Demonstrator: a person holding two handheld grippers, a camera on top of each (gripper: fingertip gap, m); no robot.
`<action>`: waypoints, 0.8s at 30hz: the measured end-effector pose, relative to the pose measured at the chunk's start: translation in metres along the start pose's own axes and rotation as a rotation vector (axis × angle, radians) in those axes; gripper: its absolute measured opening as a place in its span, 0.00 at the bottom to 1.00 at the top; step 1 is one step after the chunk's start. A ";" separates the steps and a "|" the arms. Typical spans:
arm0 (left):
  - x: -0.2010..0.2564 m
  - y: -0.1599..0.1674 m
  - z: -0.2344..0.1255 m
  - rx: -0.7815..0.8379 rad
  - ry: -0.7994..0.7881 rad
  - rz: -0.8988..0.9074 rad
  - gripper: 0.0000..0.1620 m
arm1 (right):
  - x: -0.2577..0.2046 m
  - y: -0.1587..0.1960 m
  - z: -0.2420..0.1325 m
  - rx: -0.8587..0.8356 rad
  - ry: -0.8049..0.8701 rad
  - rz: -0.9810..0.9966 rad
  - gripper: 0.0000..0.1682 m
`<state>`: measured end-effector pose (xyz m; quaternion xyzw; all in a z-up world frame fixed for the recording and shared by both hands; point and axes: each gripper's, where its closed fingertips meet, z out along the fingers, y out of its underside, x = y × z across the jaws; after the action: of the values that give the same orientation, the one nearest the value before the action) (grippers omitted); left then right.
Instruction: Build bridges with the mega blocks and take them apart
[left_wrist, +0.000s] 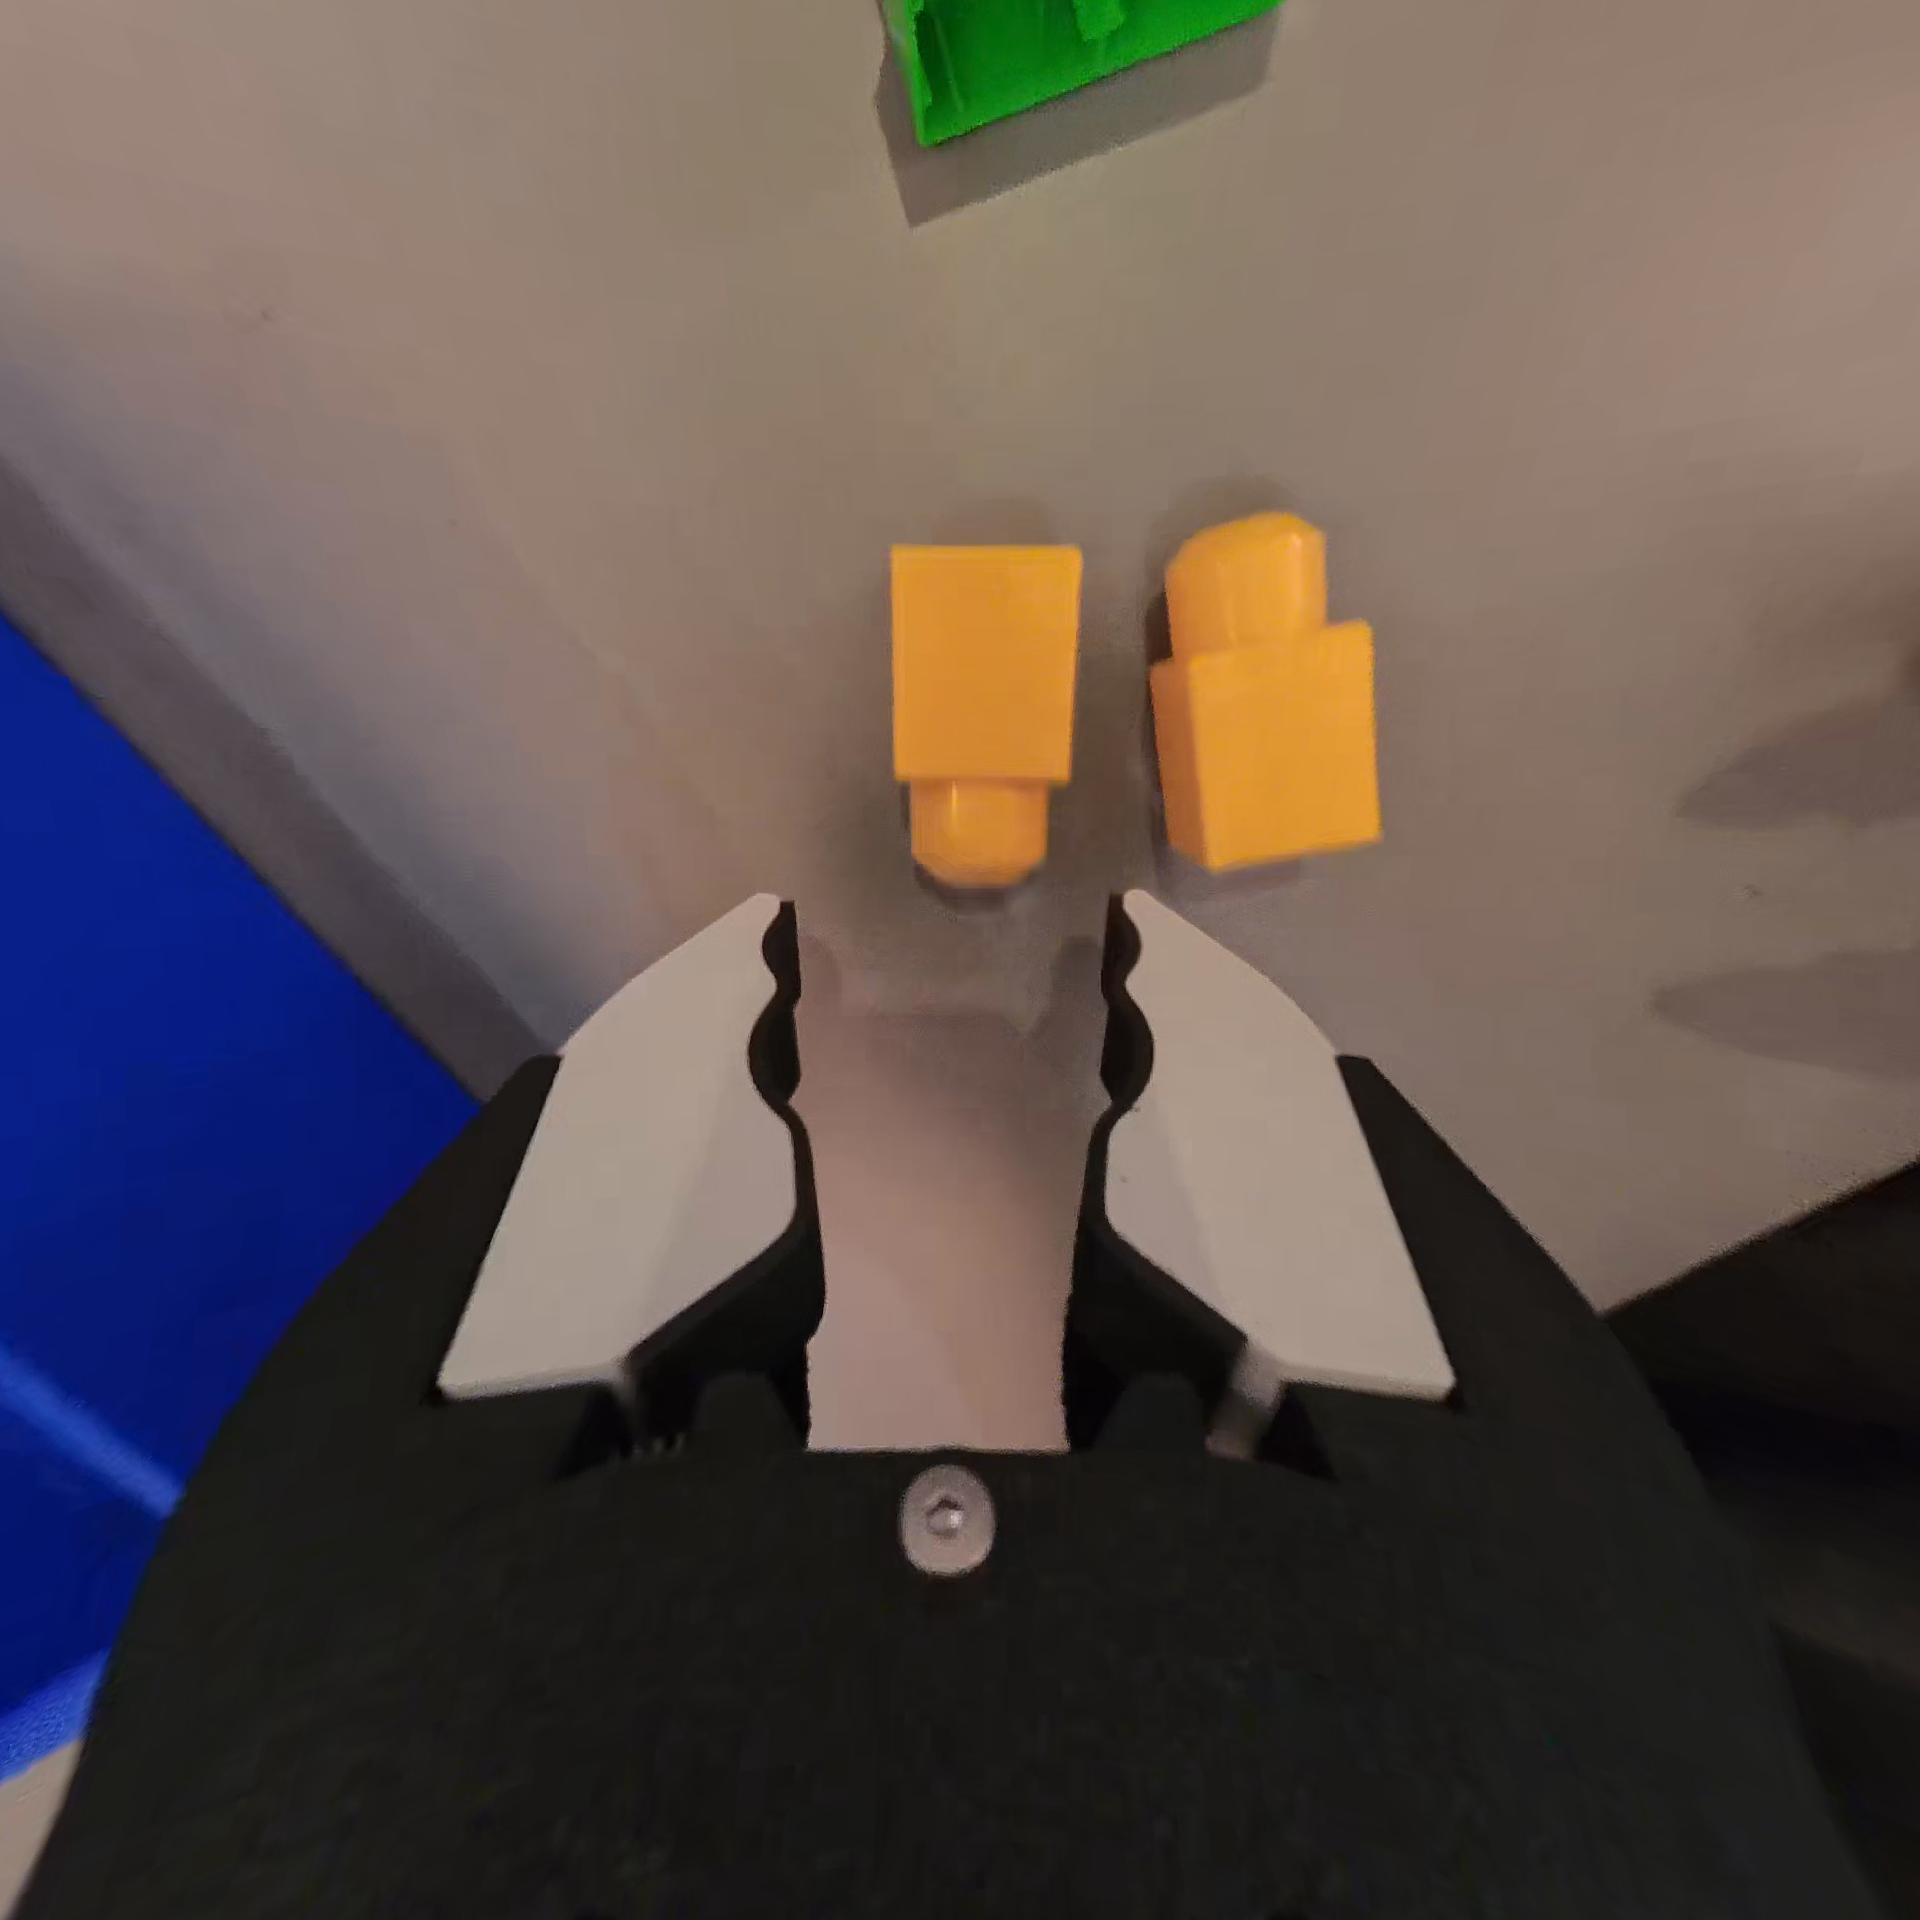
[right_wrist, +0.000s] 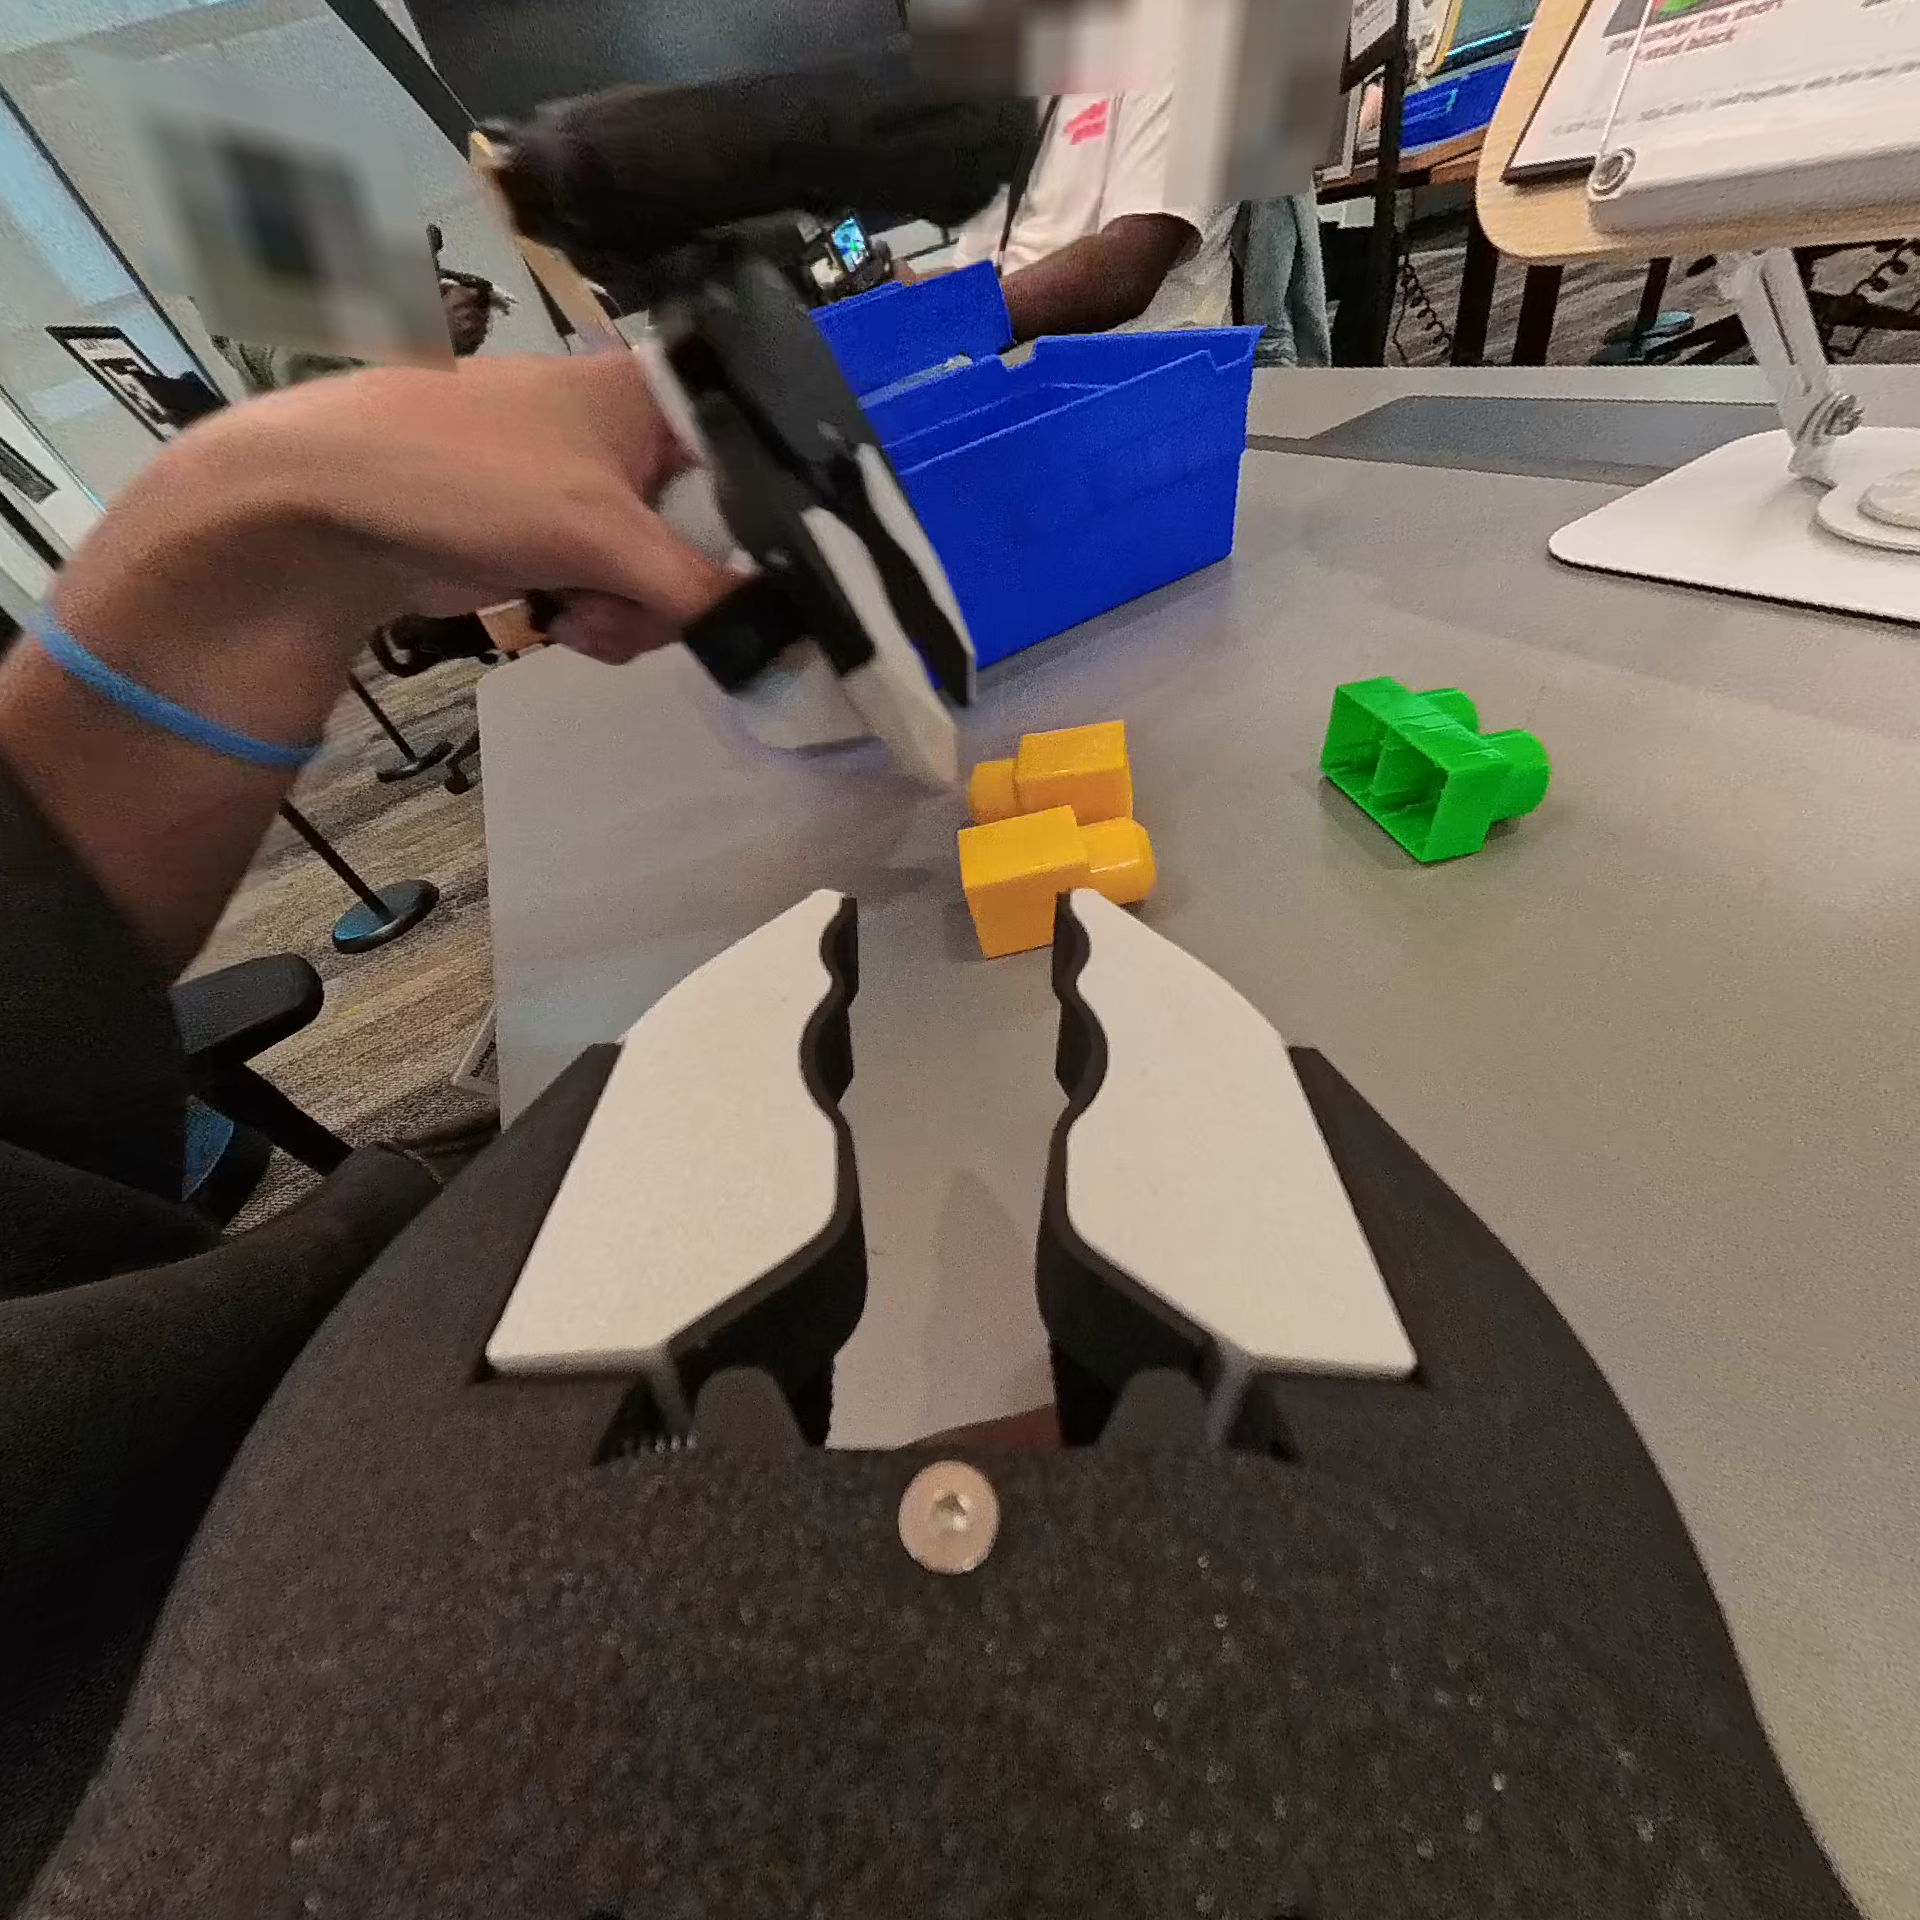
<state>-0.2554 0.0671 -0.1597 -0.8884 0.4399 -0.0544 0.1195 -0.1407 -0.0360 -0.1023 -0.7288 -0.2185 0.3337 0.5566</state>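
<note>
1. On the grey table (right_wrist: 1455, 1091), two small yellow blocks lie on their sides, just beside each other and parallel; take this pair as the landmark.
2. In the left wrist view, the nearer-left yellow block (left_wrist: 982, 665) points its single stud toward the camera, while the second yellow block (left_wrist: 1268, 727) points its stud away.
3. In the right wrist view the same pair shows as a near block (right_wrist: 1023, 878) with its stud to the right and a far block (right_wrist: 1070, 774) with its stud to the left.
4. The left gripper (left_wrist: 951, 920) hangs just short of the pair, jaws spread wide with only bare table between them, lined up with the block whose stud faces it; it grips nothing.
5. In the right wrist view the left gripper (right_wrist: 925, 717) slants down with its tips just beside the far block; whether they touch it cannot be told. A hand (right_wrist: 436, 499) with a blue wristband (right_wrist: 156, 696) holds it.
6. The right gripper (right_wrist: 956, 914) sits on the near side of the pair, jaws parted and empty, its right finger overlapping the near block in the picture.
7. A green block (right_wrist: 1434, 769) lies on its side well to the right of the pair, hollow underside showing; in the left wrist view the green block (left_wrist: 1049, 62) is beyond the pair, cut by the top edge.
8. A blue bin (right_wrist: 1060, 488) stands behind the pair, past the left gripper.
9. A white stand base (right_wrist: 1714, 540) rests far right of the pair.
</note>
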 end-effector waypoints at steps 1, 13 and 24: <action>0.002 0.005 -0.010 0.044 0.002 -0.001 0.34 | 0.001 0.000 0.000 0.000 0.003 0.002 0.21; 0.066 0.050 -0.024 0.768 0.162 -0.089 0.36 | 0.011 0.002 0.002 -0.012 0.083 0.001 0.22; 0.061 0.069 -0.033 0.821 0.397 -0.247 0.31 | 0.009 0.009 0.009 -0.076 0.161 -0.106 0.23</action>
<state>-0.2781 -0.0268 -0.1461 -0.7857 0.2872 -0.4064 0.3674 -0.1415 -0.0269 -0.1147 -0.7611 -0.2239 0.2359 0.5612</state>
